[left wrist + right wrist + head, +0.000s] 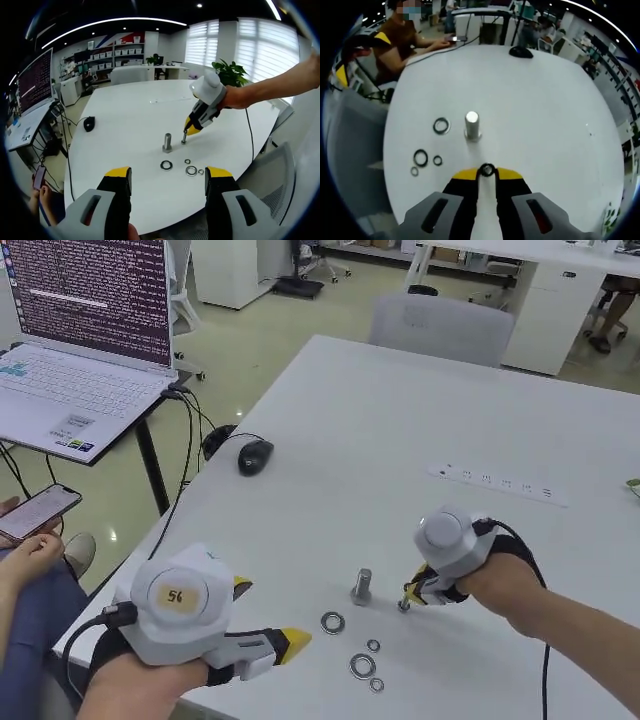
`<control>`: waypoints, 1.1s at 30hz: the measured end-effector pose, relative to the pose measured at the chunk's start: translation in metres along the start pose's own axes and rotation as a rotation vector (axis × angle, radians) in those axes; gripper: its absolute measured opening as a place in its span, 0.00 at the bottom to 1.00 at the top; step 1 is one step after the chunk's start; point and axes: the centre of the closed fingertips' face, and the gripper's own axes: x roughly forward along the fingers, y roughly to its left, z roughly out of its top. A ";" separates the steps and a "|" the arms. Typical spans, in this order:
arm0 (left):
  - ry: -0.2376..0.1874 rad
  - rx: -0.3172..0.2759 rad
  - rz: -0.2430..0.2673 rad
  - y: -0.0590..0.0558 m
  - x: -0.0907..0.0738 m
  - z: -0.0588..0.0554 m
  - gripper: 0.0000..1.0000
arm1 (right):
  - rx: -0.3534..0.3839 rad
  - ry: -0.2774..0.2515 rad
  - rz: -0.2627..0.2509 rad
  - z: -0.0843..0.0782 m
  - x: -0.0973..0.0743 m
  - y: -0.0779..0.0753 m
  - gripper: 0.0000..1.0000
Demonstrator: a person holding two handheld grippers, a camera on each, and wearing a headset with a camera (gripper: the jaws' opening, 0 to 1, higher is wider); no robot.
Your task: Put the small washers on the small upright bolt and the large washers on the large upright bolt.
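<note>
The large upright bolt [362,585] [167,142] [471,125] stands on the white table [400,440]. Just right of it is the small upright bolt [404,605] [183,140]. My right gripper [412,594] [191,127] [487,172] is shut on a small washer [487,170], its tips directly over the small bolt. Loose on the table lie a large washer [332,622] [441,125], a second large washer [362,666] [420,158], and two small washers [373,645] [376,685]. My left gripper [268,615] [169,175] is open and holds nothing, near the table's front edge.
A black mouse [255,455] with its cable lies at the table's left edge. A white power strip [497,483] sits at the far right. A laptop [85,340] stands on a side stand, a grey chair [440,328] beyond the table, and a person's hand with a phone [35,510] at left.
</note>
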 end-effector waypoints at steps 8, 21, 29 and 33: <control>0.005 -0.008 0.001 -0.001 -0.001 -0.004 0.59 | 0.015 0.032 0.010 -0.008 0.014 0.001 0.13; 0.015 -0.021 0.007 0.001 -0.004 -0.011 0.59 | 0.055 0.064 0.022 -0.019 0.034 0.007 0.13; 0.015 -0.020 0.005 0.001 -0.003 -0.010 0.59 | 0.076 0.033 0.023 -0.017 0.033 0.006 0.18; 0.013 -0.021 0.004 0.001 -0.002 -0.010 0.59 | 0.078 0.014 0.017 -0.017 0.026 0.006 0.19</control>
